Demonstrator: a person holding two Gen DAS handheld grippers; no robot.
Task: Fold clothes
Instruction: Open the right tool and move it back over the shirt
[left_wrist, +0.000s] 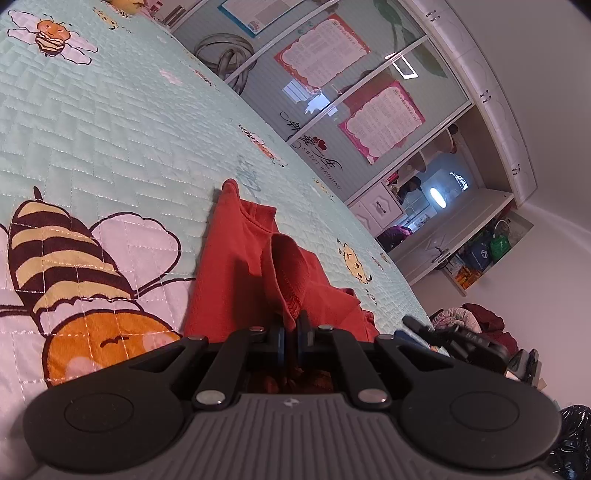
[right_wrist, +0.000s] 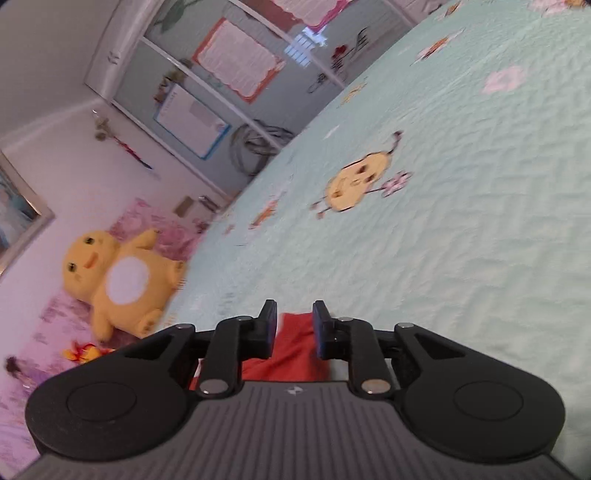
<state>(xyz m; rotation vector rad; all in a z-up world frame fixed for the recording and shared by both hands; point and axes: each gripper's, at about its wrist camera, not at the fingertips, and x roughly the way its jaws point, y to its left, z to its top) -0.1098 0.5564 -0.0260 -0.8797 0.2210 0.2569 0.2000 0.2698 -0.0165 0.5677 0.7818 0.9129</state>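
My left gripper (left_wrist: 290, 325) is pinched tight on the hemmed edge of the red garment (left_wrist: 236, 266), which trails away from the jaws and lies flat on the mint quilted bedspread (left_wrist: 122, 140), beside a large bee print (left_wrist: 74, 266). My right gripper (right_wrist: 294, 325) has its jaws partly apart with red cloth (right_wrist: 291, 354) lying between and beneath them; I cannot tell whether the pads touch it. Far left in the right wrist view a yellow plush toy (right_wrist: 122, 277) sits at the bed's end, with wardrobe doors (right_wrist: 229, 74) beyond.
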